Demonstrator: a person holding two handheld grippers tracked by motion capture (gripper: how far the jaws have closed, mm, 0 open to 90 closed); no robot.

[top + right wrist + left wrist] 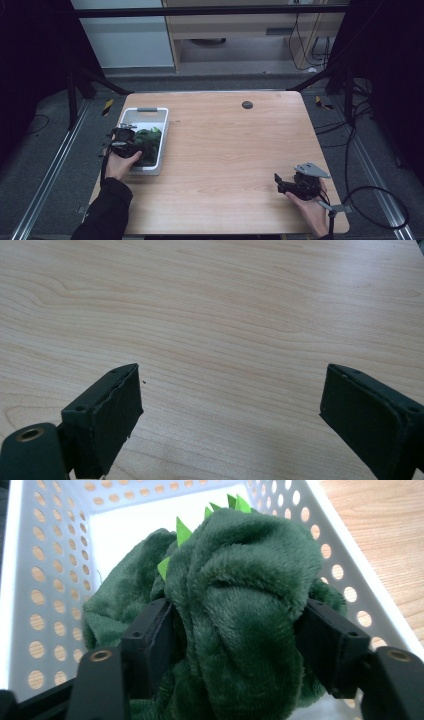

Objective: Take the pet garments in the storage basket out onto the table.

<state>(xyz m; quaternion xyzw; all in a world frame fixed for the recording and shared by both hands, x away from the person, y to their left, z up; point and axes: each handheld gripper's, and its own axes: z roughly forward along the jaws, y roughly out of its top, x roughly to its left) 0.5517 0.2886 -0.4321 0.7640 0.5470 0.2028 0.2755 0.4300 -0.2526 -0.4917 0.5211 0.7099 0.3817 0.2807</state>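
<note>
Green plush toy [240, 580] squeezed in left tool [235, 630], inside white basket [50, 580].

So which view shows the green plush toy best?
The left gripper view: the green plush toy sits close up between the left gripper jaws, which press its fur, inside the white perforated basket. The high view shows it small and dark. The right gripper view looks at bare table.
</note>
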